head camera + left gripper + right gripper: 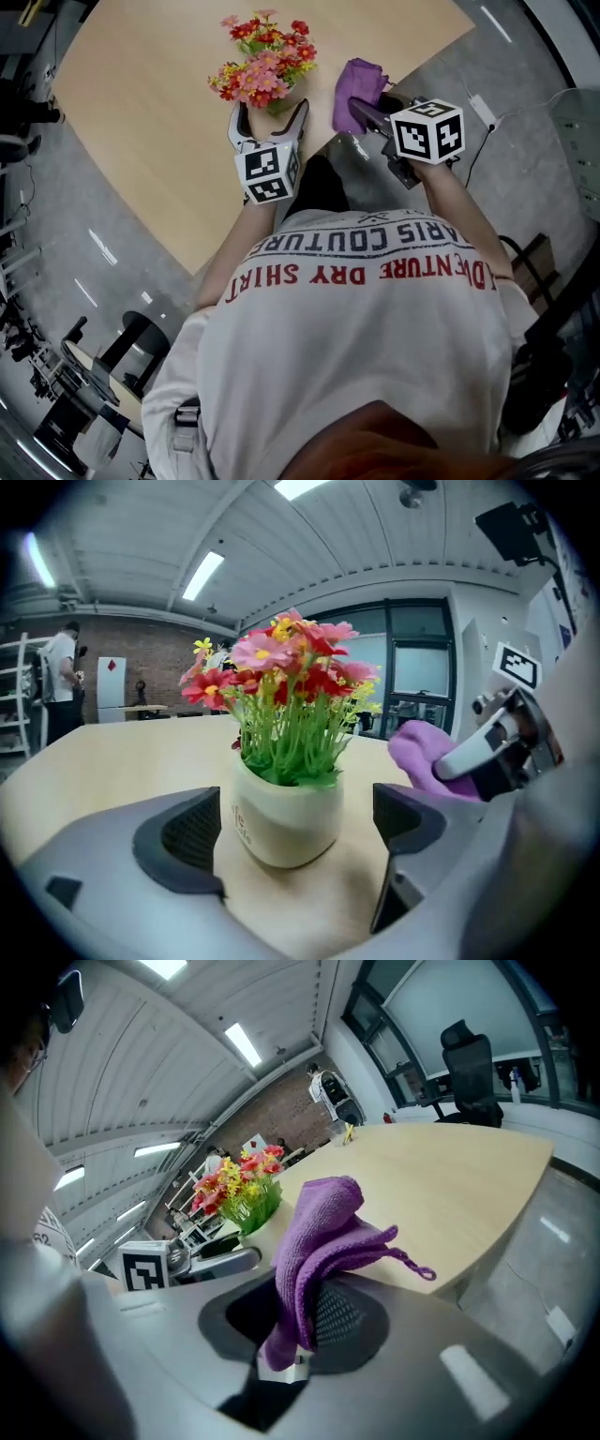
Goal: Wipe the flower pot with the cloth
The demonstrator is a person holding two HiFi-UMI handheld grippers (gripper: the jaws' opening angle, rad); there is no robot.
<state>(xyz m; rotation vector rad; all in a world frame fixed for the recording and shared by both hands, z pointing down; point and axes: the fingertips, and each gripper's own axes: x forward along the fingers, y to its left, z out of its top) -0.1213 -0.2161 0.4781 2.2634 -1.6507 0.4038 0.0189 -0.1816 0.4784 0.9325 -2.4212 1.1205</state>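
A cream flower pot with red, pink and yellow flowers stands on the light wooden table. My left gripper is open, one jaw on each side of the pot. In the left gripper view, gaps show between the pot and both dark pads. My right gripper is shut on a purple cloth, which is bunched and sticks up out of its jaws. It hovers just right of the pot, near the table's edge. The cloth hangs apart from the pot. In the head view the flowers hide most of the pot.
The table's edge runs close under my right gripper, with grey floor beyond. A white power strip and cable lie on that floor. A black office chair stands past the table's far end. A person stands far off.
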